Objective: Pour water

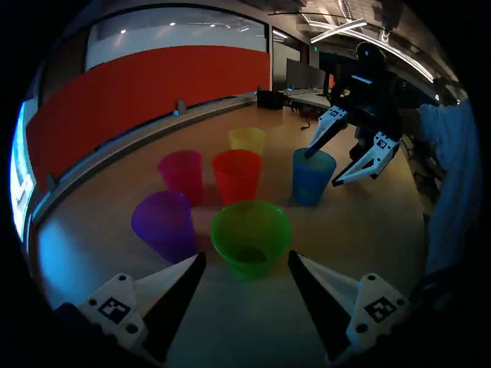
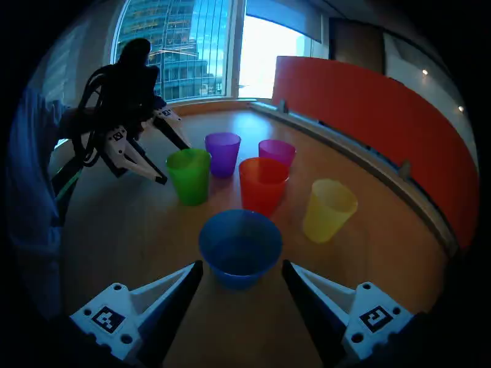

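Several coloured plastic cups stand upright on a wooden table (image 1: 368,233). The green cup (image 1: 250,236) sits between the fingers of my left gripper (image 1: 245,254), which is open around it. In the right gripper view the blue cup (image 2: 240,247) sits between the spread fingers of my right gripper (image 2: 242,264), also open. Across the group, the right gripper (image 1: 321,168) straddles the blue cup (image 1: 312,176), and the left gripper (image 2: 175,164) flanks the green cup (image 2: 189,176). I cannot tell whether either cup holds water.
Purple (image 1: 164,224), pink (image 1: 182,175), orange (image 1: 237,175) and yellow (image 1: 247,140) cups cluster between the two grippers. A red wall panel (image 1: 153,92) runs along the table's far edge. A person's sleeve (image 1: 448,184) is at the right.
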A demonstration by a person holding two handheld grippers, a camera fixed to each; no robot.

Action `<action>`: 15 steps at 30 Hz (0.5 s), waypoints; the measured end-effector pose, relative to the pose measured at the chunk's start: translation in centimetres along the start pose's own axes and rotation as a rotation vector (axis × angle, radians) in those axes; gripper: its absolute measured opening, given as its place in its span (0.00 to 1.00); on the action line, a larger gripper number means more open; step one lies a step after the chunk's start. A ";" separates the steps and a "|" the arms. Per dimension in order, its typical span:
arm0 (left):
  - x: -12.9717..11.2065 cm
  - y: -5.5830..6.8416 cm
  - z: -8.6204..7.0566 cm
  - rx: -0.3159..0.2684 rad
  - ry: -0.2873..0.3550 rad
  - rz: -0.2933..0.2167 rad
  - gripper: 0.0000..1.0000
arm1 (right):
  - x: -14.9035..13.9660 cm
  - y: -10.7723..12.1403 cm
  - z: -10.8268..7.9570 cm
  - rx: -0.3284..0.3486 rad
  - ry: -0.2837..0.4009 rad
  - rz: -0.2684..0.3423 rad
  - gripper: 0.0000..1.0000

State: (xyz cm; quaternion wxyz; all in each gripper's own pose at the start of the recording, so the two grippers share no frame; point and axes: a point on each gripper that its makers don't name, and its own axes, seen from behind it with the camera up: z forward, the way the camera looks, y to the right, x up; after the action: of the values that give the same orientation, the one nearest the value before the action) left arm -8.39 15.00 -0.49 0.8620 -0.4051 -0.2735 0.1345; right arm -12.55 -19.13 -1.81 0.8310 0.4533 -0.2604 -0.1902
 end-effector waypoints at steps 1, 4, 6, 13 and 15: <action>0.1 0.0 0.2 -0.003 -0.001 0.001 1.00 | 0.0 0.0 0.2 0.002 -0.002 -0.001 1.00; 0.2 0.1 0.6 -0.010 -0.002 0.002 1.00 | 0.1 0.0 0.7 0.006 -0.005 -0.003 1.00; 0.3 0.1 0.9 -0.013 -0.002 0.002 1.00 | 0.2 0.0 1.0 0.007 -0.006 -0.003 1.00; 0.5 0.0 1.5 -0.017 -0.004 0.005 1.00 | 0.5 0.0 1.8 0.013 -0.010 -0.002 1.00; 0.5 0.0 1.7 -0.020 -0.004 0.004 1.00 | 0.6 0.0 1.9 0.016 -0.010 -0.001 1.00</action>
State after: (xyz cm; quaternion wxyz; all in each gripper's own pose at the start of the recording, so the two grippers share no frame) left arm -8.94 16.32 0.57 0.8570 -0.4140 -0.2760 0.1341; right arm -13.23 -20.72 -0.80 0.8260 0.4591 -0.2655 -0.1909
